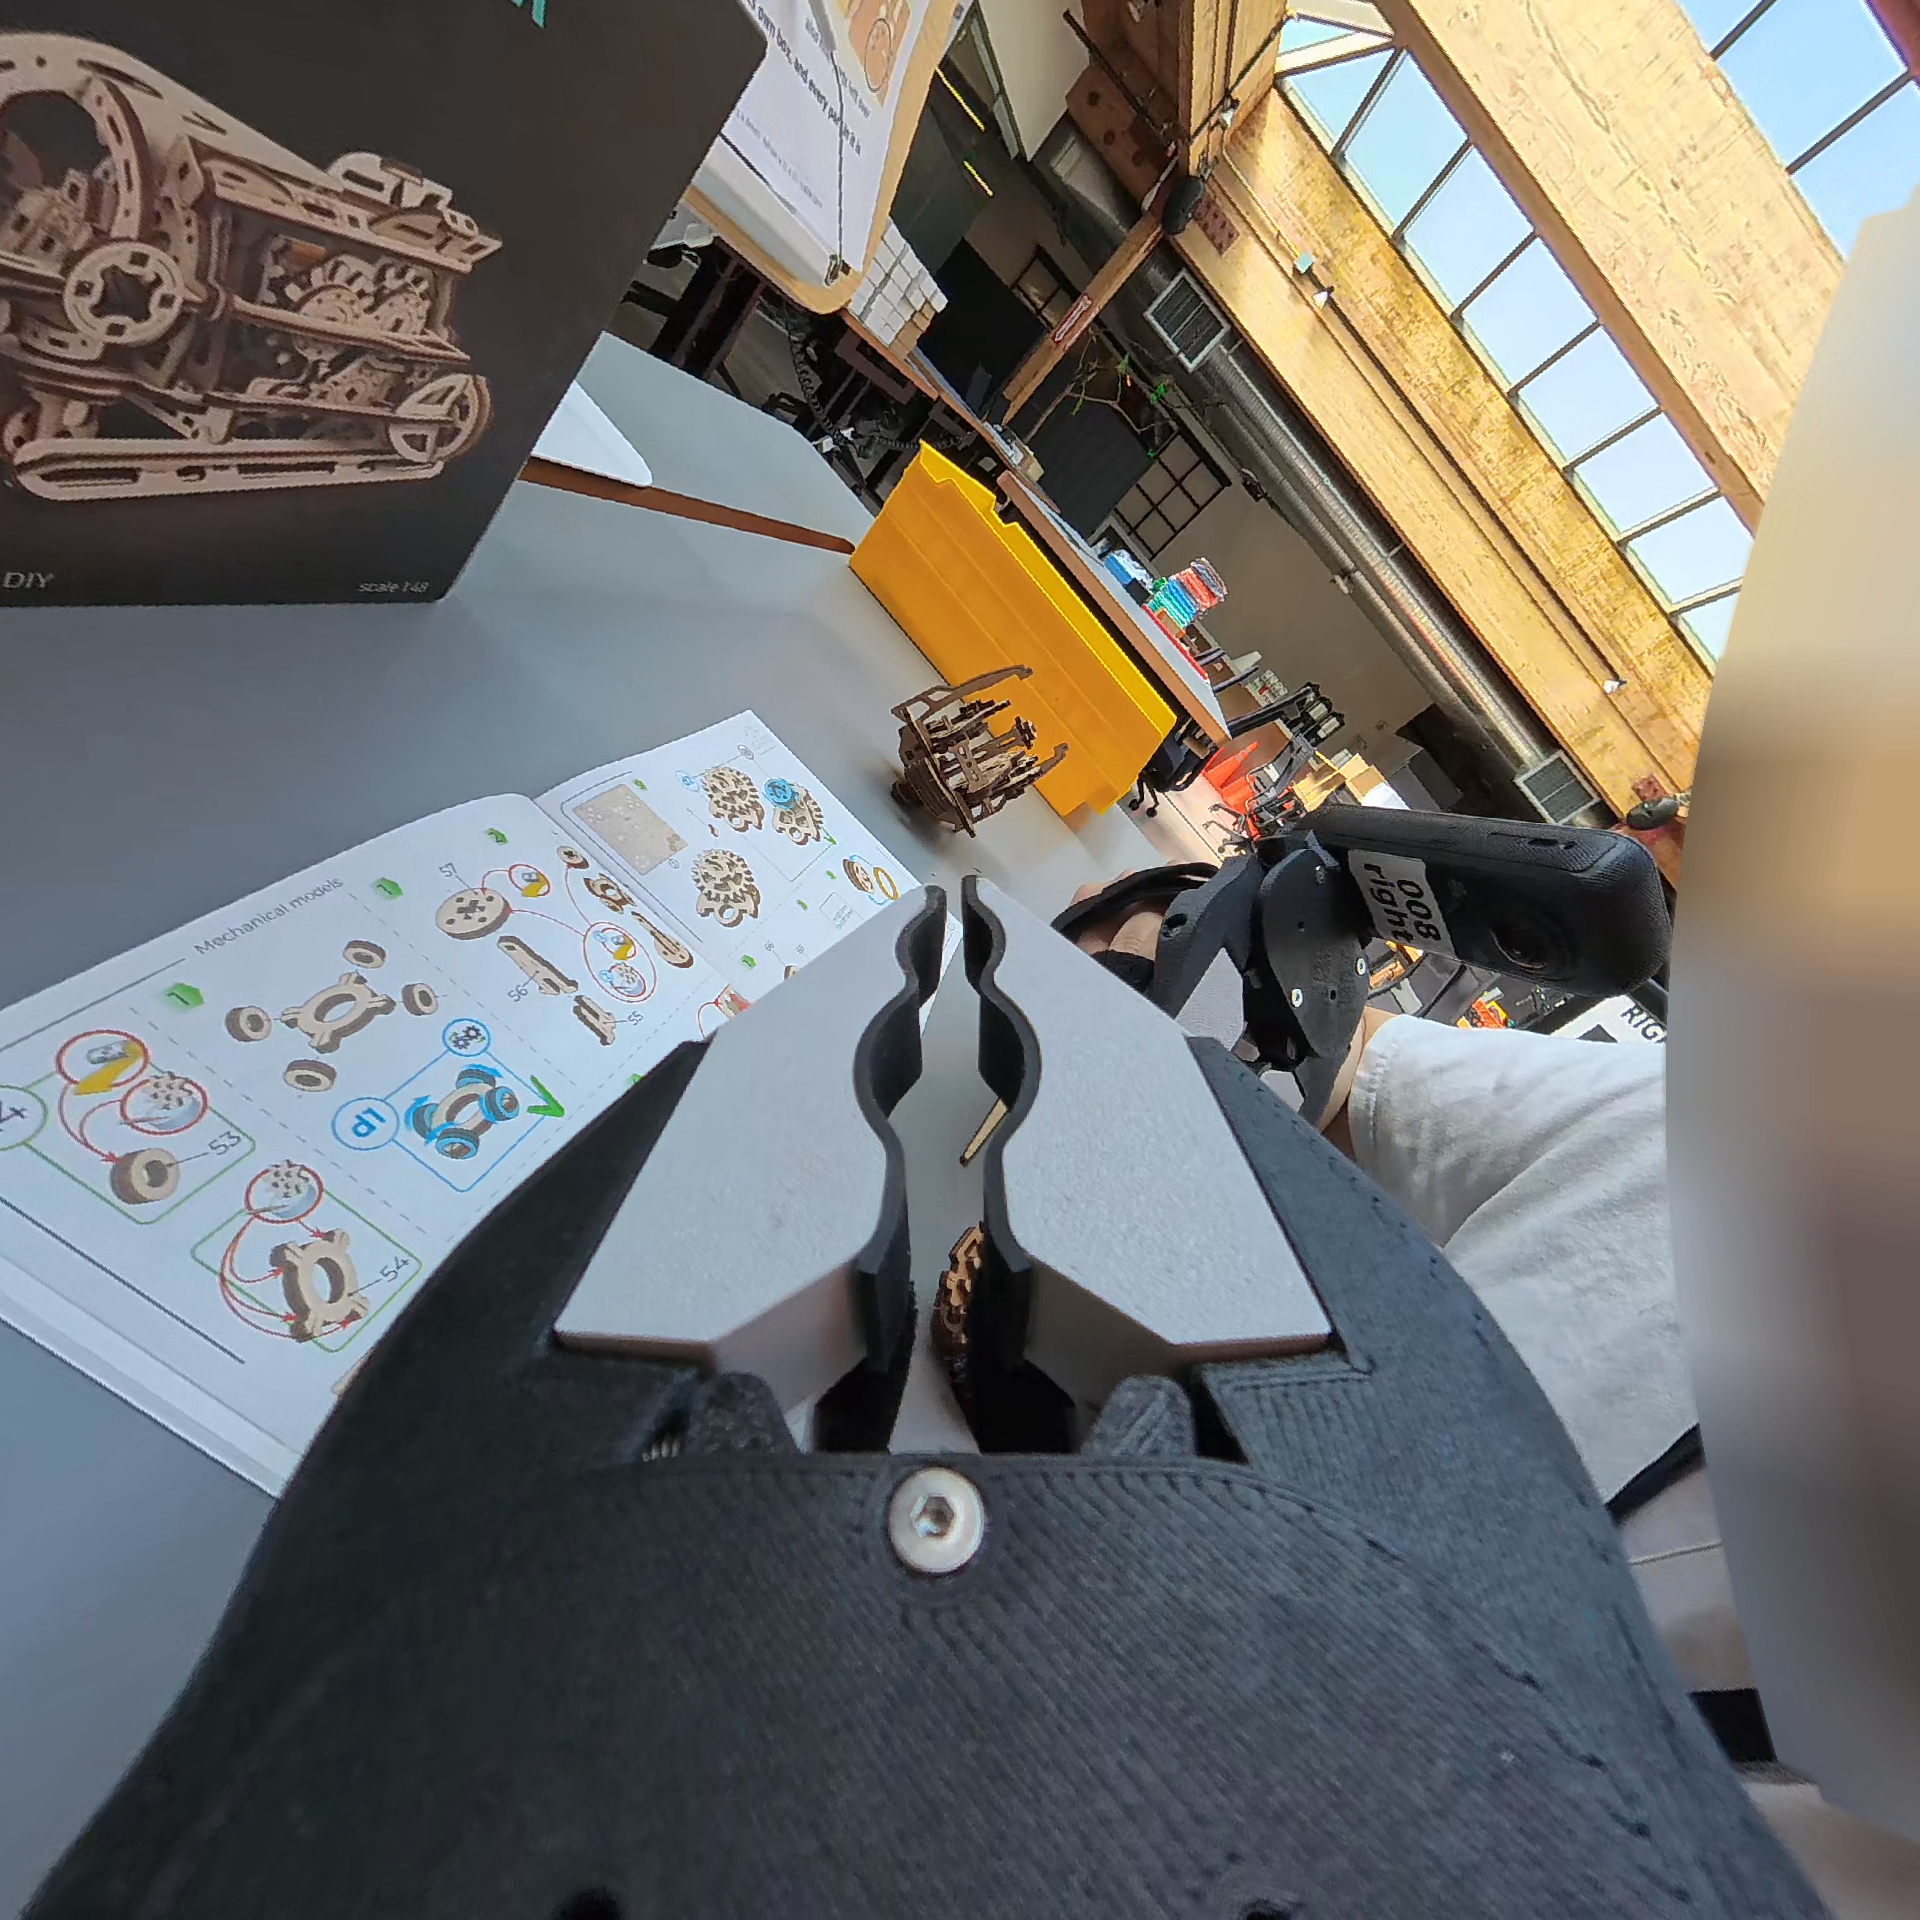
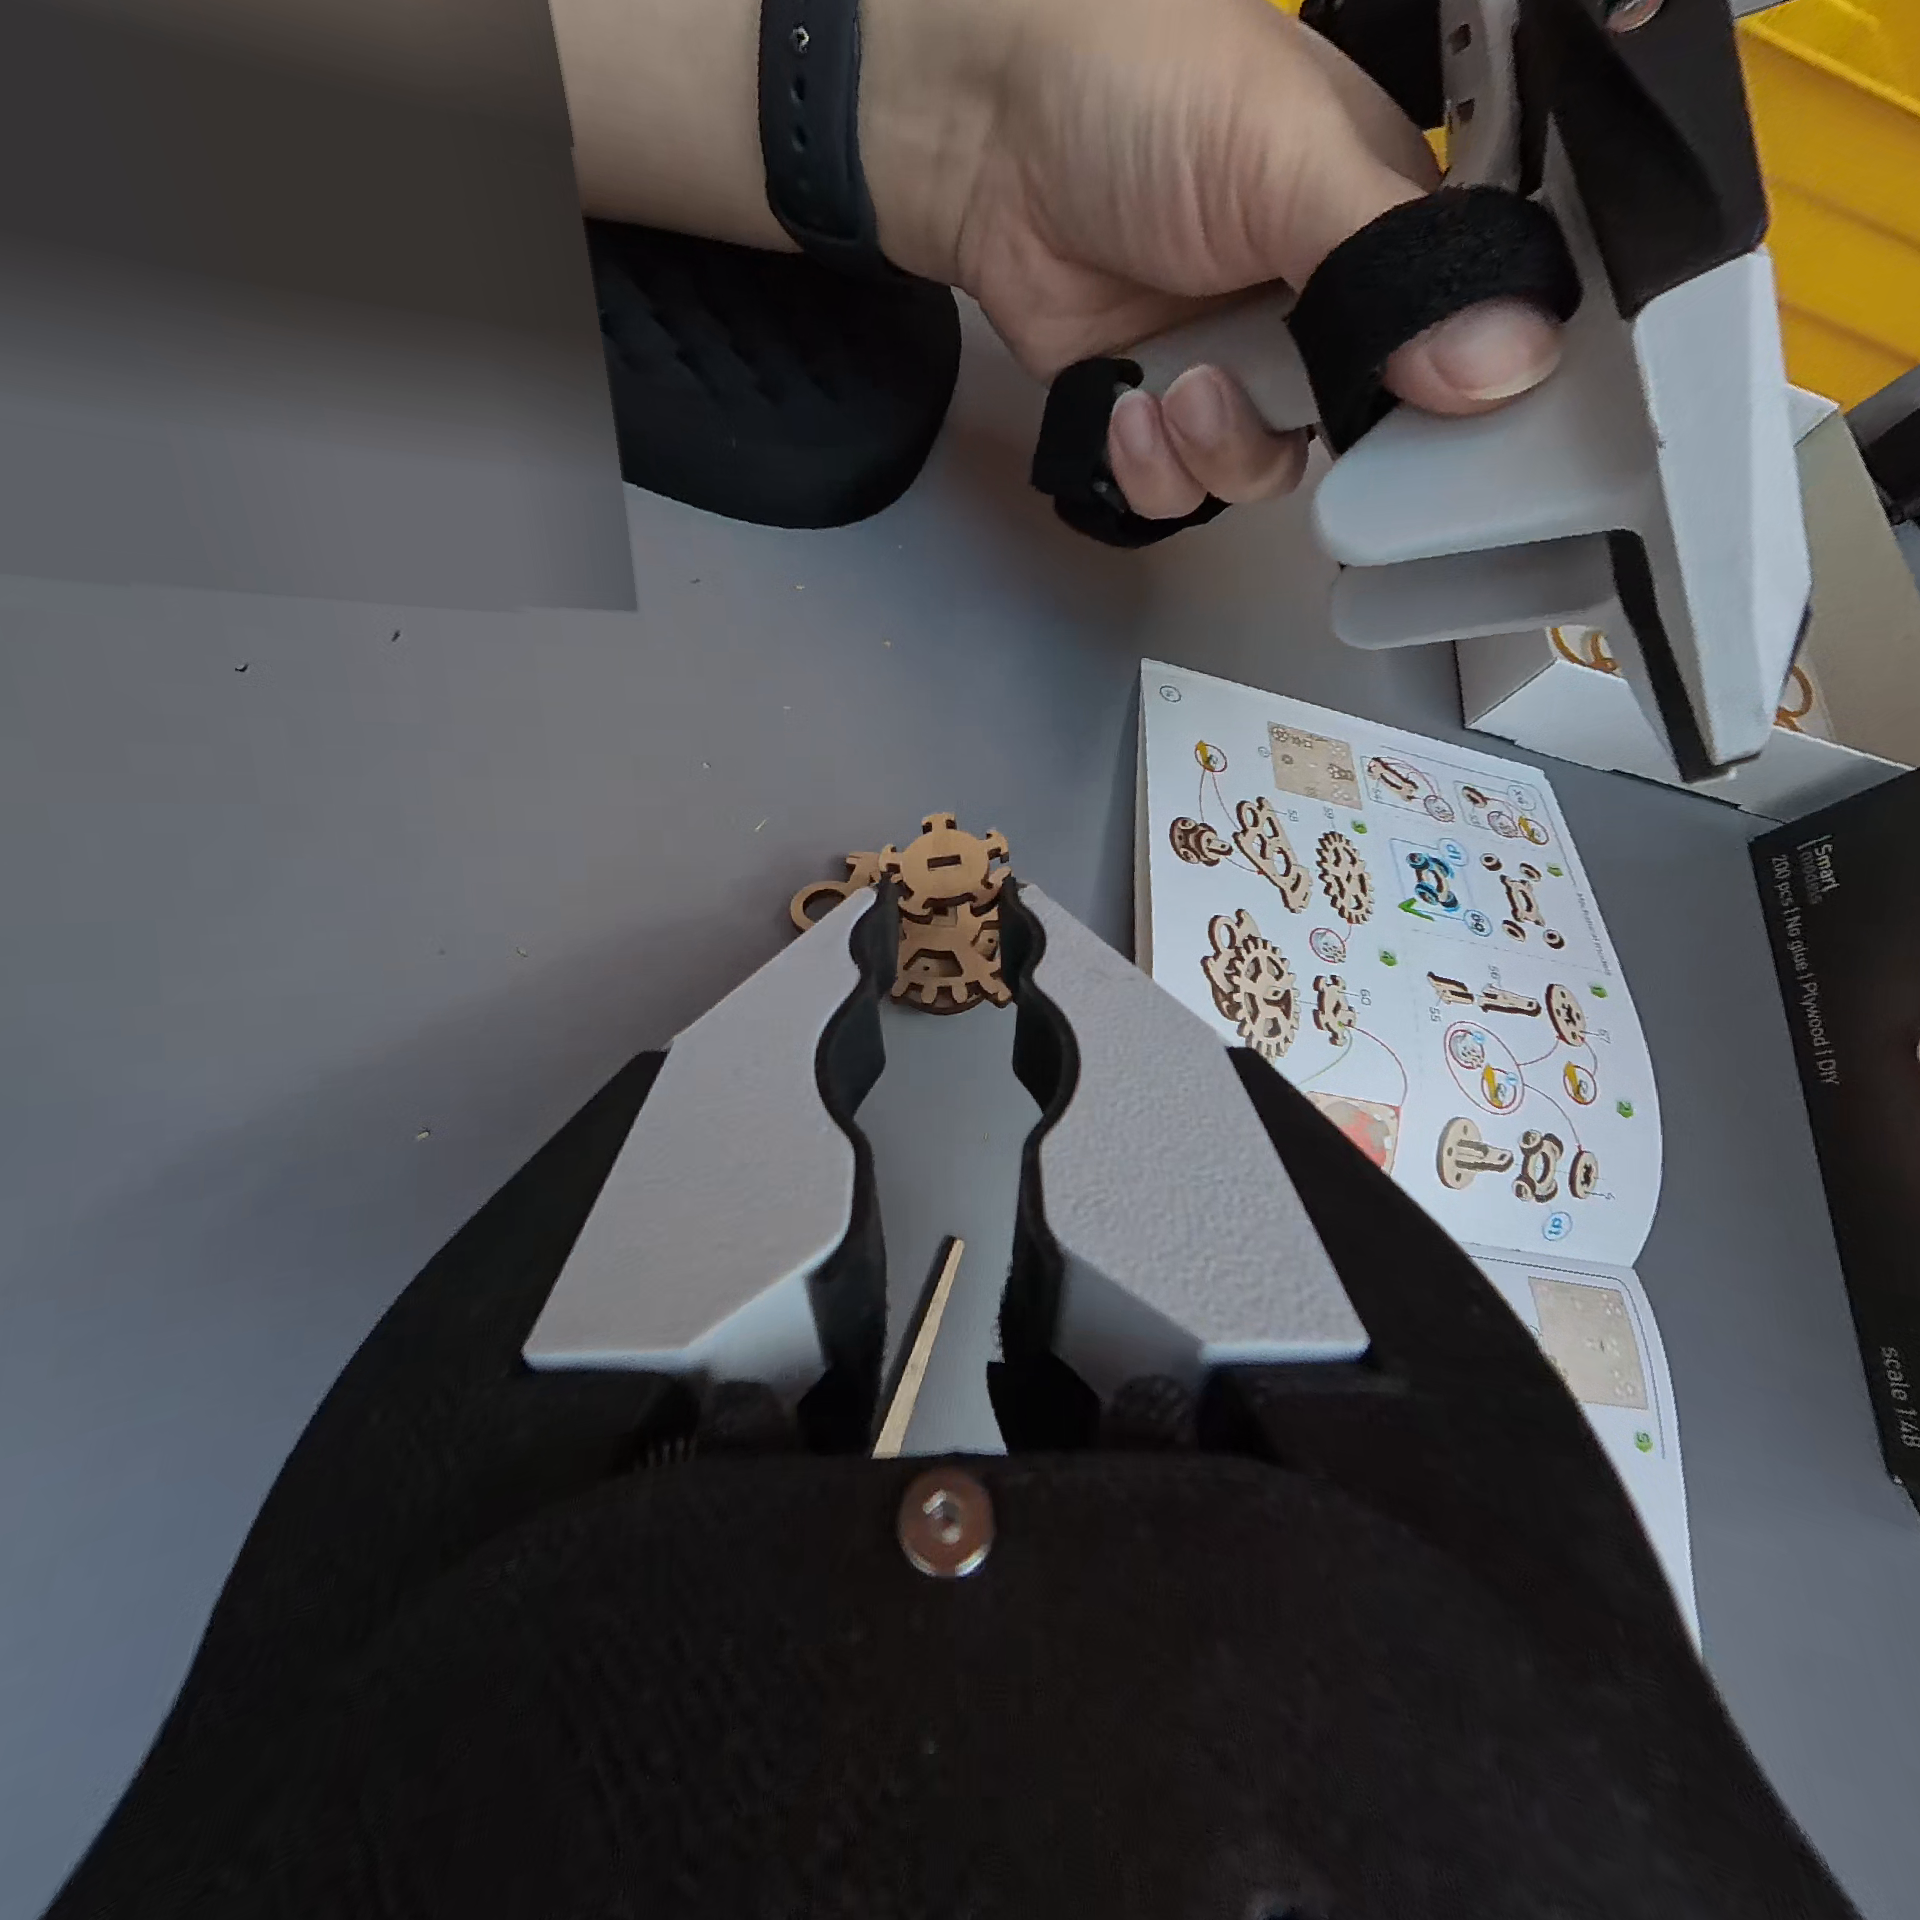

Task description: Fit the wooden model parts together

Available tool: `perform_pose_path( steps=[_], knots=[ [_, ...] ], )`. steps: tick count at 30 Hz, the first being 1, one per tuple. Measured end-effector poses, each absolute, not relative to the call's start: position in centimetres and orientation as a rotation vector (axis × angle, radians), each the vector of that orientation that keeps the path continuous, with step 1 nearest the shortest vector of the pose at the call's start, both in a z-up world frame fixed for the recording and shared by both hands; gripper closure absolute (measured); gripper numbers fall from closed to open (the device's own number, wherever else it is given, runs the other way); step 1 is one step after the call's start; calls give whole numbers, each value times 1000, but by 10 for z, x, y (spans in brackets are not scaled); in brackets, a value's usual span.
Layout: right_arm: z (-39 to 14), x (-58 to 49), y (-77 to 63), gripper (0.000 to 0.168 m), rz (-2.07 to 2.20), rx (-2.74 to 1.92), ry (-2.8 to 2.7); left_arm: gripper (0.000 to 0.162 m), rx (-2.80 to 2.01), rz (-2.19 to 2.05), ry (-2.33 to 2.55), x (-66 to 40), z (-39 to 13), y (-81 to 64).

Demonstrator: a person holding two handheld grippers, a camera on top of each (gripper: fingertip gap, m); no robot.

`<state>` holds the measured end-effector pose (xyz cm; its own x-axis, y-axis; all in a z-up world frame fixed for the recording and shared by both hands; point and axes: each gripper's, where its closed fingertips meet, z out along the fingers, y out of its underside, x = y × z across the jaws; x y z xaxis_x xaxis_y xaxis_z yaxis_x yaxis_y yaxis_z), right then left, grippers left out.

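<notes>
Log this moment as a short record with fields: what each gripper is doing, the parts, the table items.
left gripper: lifted off the table, fingers nearly closed, nothing visibly held at the tips
right gripper: closed on the wooden gear assembly at its fingertips
loose part: thin wooden stick on the table below the right gripper
other model piece: dark wooden subassembly standing beside the yellow bin
reference: instruction booklet lying open
surface: grey table

Your left gripper (image 1: 954,902) has its jaws nearly together above the grey table (image 1: 665,644). The open instruction booklet (image 1: 416,1018) lies left of it. A small wooden assembly (image 1: 966,758) stands just beside the yellow bin (image 1: 997,613).
</notes>
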<state>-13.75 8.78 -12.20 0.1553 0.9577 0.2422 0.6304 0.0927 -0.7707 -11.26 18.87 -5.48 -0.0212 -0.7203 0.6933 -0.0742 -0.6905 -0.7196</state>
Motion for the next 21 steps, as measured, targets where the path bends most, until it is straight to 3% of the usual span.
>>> perform_pose_path(
  steps=[21],
  knots=[
    [-111,-138,88,150,331,-1835,-1378,162,-1848,-1649,1024,-110,-77,179]
  ],
)
